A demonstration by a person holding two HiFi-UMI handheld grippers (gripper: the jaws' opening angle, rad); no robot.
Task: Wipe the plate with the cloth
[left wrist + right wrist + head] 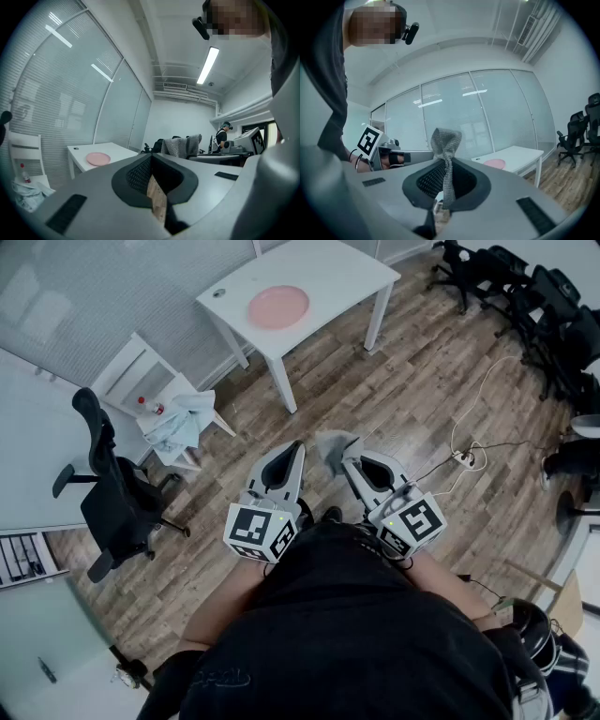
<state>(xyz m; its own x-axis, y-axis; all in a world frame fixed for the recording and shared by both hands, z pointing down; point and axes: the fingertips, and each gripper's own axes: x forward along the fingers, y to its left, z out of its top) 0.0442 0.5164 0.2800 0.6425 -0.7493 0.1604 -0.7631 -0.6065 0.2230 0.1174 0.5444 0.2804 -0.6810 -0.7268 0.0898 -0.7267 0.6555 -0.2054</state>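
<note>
Cloth (pixel 446 140) in right claw (pixel 444 165), plate (pixel 494 163) on table (pixel 521 156)

The plate (pixel 278 307) is pink, the table (pixel 339 272) white, the cloth (pixel 336 446) grey, the floor (pixel 422 381) brown-planked.

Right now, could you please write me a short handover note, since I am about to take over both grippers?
Left gripper: shut, nothing between its jaws.
Right gripper: shut on the grey cloth.
Pink plate: on the white table, across the wooden floor, well away from both grippers.
Done: the cloth is in the grip.
Left: walk to the table and wipe the plate; no wiping has begun.
</note>
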